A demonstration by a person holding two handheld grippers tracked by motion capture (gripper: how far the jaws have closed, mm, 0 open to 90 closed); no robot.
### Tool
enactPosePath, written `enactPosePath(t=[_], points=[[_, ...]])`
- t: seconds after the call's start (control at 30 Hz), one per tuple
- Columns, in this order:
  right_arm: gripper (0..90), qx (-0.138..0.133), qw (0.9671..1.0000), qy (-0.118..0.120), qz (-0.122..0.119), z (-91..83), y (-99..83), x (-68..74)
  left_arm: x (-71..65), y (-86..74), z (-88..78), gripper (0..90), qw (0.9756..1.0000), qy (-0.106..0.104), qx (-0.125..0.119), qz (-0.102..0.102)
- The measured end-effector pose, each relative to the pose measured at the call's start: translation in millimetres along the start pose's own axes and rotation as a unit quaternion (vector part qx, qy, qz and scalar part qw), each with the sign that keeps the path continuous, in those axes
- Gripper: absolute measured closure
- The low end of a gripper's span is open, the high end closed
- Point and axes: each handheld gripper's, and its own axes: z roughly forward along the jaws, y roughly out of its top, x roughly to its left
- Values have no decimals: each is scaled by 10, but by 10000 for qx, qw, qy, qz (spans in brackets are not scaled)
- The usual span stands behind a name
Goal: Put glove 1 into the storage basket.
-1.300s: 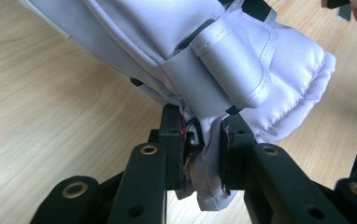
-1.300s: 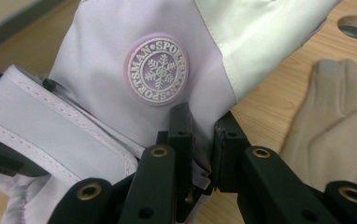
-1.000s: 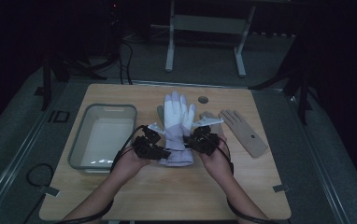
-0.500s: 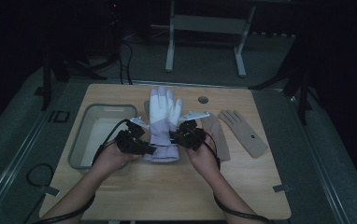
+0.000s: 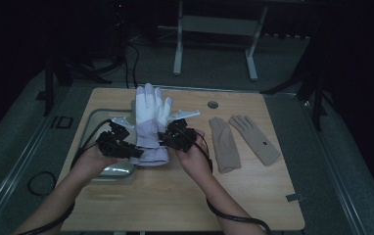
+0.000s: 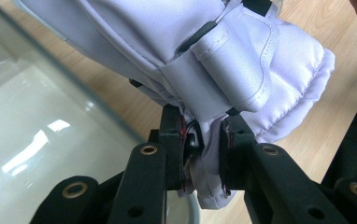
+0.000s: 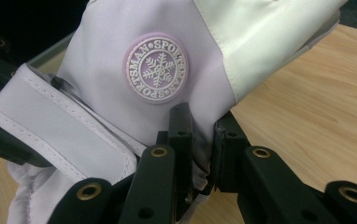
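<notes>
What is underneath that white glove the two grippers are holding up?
Under the glove lie bare wooden table and, at its left edge, the rim of a clear tray. The tabletop directly beneath its middle is covered.

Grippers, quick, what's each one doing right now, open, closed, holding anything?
Left gripper: closed on the cuff edge of the white ski glove.
Right gripper: closed on the same glove's other cuff edge.

The wooden surface (image 5: 175, 196) carries a clear plastic tray (image 5: 95, 119) by its left edge and two tan gloves toward its right edge: one (image 5: 223, 144) lying straight, the other (image 5: 254, 138) angled (fingers toward the far edge). A round hole (image 5: 213, 105) sits near the far edge.
</notes>
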Motion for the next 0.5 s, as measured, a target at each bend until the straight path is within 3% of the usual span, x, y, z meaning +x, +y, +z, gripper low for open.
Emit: enactPosePath(t=[0.5], points=[[802, 21, 9997, 246, -83, 410, 330, 424, 416, -294, -413, 749, 9997, 132, 180, -124]])
